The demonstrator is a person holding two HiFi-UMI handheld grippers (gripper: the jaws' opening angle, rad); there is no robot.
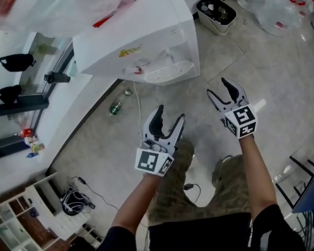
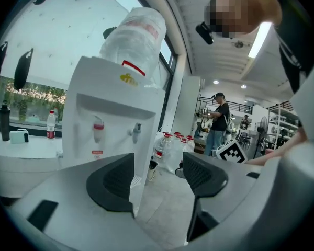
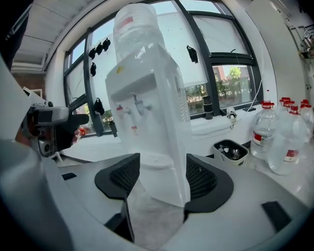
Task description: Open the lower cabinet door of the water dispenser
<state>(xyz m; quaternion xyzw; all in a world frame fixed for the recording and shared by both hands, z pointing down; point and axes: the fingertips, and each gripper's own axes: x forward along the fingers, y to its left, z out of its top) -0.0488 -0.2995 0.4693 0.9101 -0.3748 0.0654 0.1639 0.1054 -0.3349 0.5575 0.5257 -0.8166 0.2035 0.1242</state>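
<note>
Ahead, the boxy white plastic water dispenser point(image 1: 146, 41) stands on mottled grey floor tiles point(image 1: 282, 72). A film-wrapped clear bottle point(image 2: 136, 33) sits on top of it and a round slatted drip tray point(image 1: 169, 71) juts from its front. Short of the dispenser and clear of it, the left gripper point(image 1: 170, 114) and right gripper point(image 1: 217, 87) are both released and empty, their black ribbed pads point(image 3: 204, 179) spread. Its lower cabinet door cannot be made out.
</note>
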